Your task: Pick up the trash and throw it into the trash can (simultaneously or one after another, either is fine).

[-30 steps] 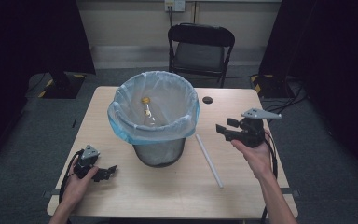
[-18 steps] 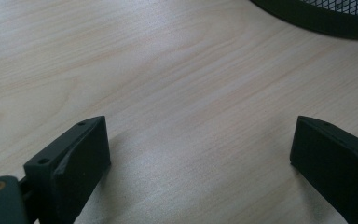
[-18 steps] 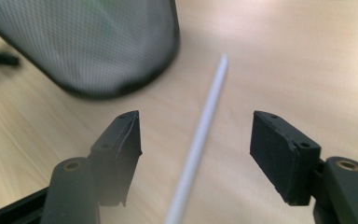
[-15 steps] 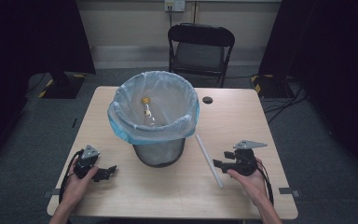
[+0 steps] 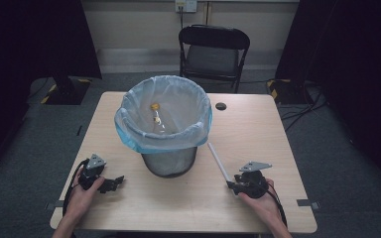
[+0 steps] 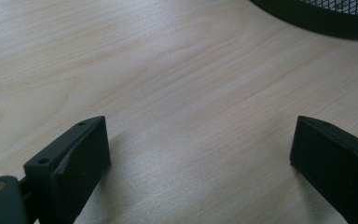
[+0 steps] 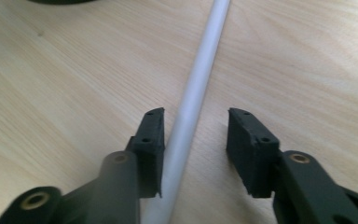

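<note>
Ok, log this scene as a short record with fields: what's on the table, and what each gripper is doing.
surface: wooden table
bin: mesh bin with a blue liner, upright at mid-table
in bin: small items, too small to tell
tube: white tube flat on the table, right of the bin
right gripper: low over the tube's near end, fingers just closing, tube between them, not yet clamped
left gripper: open over bare table
behind table: black chair

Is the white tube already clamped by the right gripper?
No: the white tube lies flat between the closing right gripper; a gap remains.
</note>
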The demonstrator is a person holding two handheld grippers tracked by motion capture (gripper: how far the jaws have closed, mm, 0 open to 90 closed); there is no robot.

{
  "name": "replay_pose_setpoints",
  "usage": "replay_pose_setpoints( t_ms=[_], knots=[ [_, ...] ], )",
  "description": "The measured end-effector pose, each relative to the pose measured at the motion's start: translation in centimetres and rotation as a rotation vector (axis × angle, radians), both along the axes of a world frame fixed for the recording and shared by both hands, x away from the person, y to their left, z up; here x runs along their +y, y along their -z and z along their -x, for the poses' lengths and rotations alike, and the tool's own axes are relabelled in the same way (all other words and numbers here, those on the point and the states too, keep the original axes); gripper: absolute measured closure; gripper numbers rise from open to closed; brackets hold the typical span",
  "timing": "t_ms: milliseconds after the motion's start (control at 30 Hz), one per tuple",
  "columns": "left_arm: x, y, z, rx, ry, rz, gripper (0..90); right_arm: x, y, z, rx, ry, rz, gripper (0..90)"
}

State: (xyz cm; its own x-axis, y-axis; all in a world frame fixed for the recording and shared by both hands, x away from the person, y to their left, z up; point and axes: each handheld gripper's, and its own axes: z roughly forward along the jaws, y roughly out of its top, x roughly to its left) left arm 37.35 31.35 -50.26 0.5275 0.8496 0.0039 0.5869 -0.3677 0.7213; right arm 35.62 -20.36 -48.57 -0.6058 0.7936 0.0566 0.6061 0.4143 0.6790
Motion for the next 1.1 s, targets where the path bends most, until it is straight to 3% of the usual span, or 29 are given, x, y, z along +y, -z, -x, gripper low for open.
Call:
replay_pose_setpoints(
  t_ms=[133, 400, 500, 933, 1100],
  knots=[
    [0.0, 0.0, 0.0, 0.0, 0.0, 0.0, 4.4, -0.2, 0.0, -0.2, -0.008, 0.003, 0.014, 70.4],
    [0.0, 0.0, 0.0, 0.0, 0.0, 0.0, 4.4, -1.1, -0.1, -0.9, -0.016, 0.068, 0.039, 73.1],
    [0.0, 0.0, 0.0, 0.0, 0.001, -0.001, 4.3, -1.1, -0.1, -1.0, -0.021, 0.059, 0.059, 73.7],
    [0.0, 0.0, 0.0, 0.0, 0.001, -0.001, 4.3, -1.1, -0.3, -0.6, -0.001, 0.076, 0.064, 73.4],
    [0.0, 0.0, 0.0, 0.0, 0.0, 0.0, 4.4, -1.1, -0.3, -0.6, 0.004, 0.093, 0.058, 79.4]
  ],
)
